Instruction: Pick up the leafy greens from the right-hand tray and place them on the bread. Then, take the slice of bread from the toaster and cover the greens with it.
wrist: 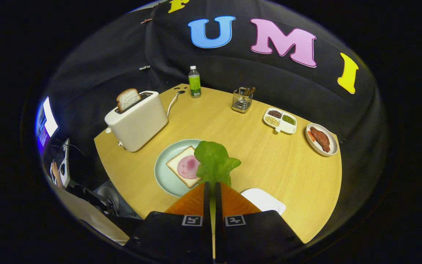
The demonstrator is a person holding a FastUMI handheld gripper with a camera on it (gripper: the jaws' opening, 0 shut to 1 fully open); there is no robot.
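My gripper (213,183) is shut on the stem of the leafy greens (214,161), which stick up ahead of the fingertips, above the table. Just beyond and left of the greens lies a pale green plate (163,172) with a slice of bread (176,165) topped by a round pink ham slice (188,167). The greens hide the bread's right corner. Farther left stands a white toaster (137,123) with another bread slice (127,99) poking out of its slot. A white tray (264,200) lies right of the fingers.
A green bottle (195,81) and a wire utensil holder (242,99) stand at the table's far edge. A divided dish of beans (280,121) and a plate with meat (321,139) lie at the far right. A person's hand (54,170) shows beyond the table's left side.
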